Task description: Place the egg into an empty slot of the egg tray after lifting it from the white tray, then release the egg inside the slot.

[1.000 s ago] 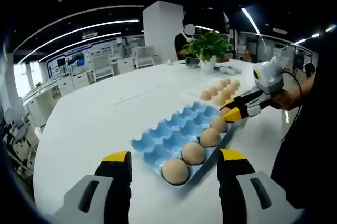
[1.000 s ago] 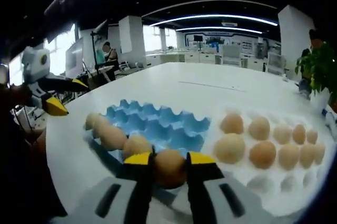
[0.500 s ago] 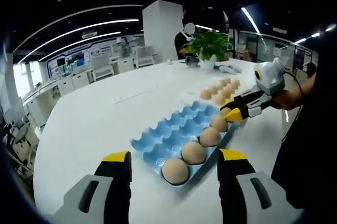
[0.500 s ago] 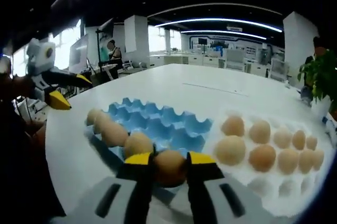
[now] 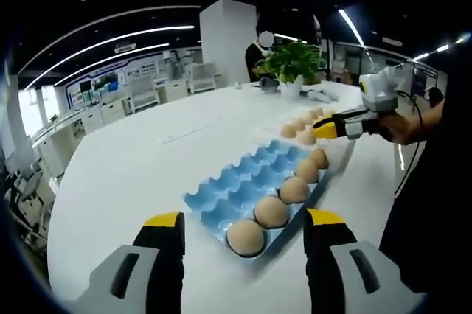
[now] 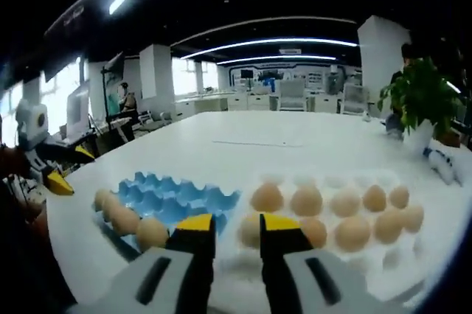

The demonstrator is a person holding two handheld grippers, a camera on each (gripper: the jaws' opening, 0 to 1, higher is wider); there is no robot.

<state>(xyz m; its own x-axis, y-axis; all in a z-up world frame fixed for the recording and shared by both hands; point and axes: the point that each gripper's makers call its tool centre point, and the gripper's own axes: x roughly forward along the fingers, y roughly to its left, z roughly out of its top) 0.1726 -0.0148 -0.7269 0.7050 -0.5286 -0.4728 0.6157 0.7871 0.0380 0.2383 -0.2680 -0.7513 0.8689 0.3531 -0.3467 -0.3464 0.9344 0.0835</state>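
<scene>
- Left gripper view: left gripper (image 5: 244, 220) low over the round white table (image 5: 125, 166), yellow-tipped jaws wide apart, nothing held between them.
- Just ahead of the jaws, the blue moulded egg tray (image 5: 234, 190), lying flat on the table.
- In the tray's row nearest to the person, five brown eggs standing each in an own slot; the farthest egg (image 5: 318, 158) in the end slot, right beside the white tray (image 5: 274, 131).
- Other slots of the blue tray without eggs.
- More brown eggs in rows on the white tray, beyond the blue one.
- Right gripper (image 5: 330, 128) hanging over the white tray's near end, held by a hand (image 5: 402, 127); from this side cannot tell the gap of its jaws.
- Further back, a green potted plant (image 5: 292, 63) on the table.
- Right gripper view: right gripper (image 6: 236, 223) above the near edge of the white tray (image 6: 369, 259), jaws a little apart and clamping nothing.
- Through the gap, one brown egg (image 6: 249, 230) lying in the white tray, partly hidden by the right jaw.
- Left of the jaws, the blue egg tray (image 6: 181, 197) with its row of eggs along the near edge.
- At far left, the left gripper (image 6: 68, 170), well apart from both trays.
</scene>
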